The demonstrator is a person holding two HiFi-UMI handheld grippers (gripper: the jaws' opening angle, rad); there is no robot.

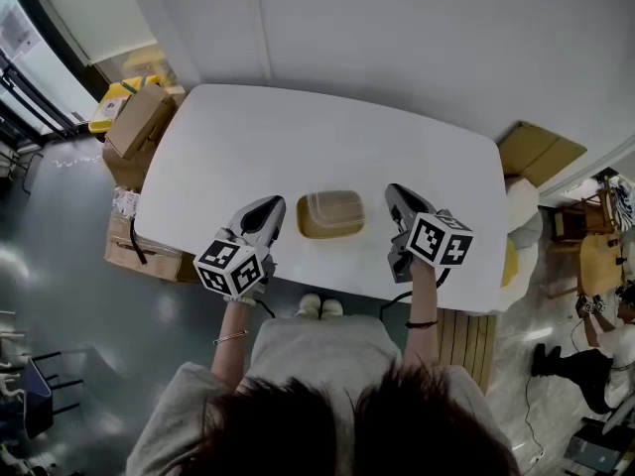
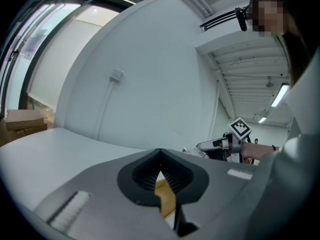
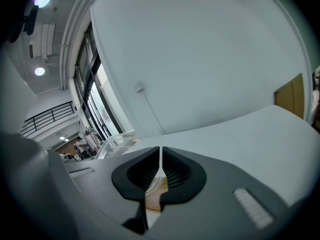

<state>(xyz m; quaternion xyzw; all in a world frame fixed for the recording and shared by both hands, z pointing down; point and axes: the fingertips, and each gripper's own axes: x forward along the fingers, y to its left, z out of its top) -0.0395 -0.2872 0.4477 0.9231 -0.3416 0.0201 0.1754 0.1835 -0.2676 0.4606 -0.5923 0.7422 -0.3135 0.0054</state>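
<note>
The person stands at the near edge of a white table with a gripper in each hand. The left gripper has its jaws pressed together with nothing between them; in the left gripper view the tips meet, and only a thin slit opens behind them. The right gripper is the same, its jaws drawn in to a hairline gap and holding nothing.

A clear lidded container with something yellowish in it sits on the table between the two sets of jaws, just to the right of the left tips and just to the left of the right tips, touching neither. From the left jaws it shows as a yellow patch in the slit; from the right jaws its clear lid lies just off to the left. Cardboard boxes stand on the floor, well off to the left of the left jaws.
</note>
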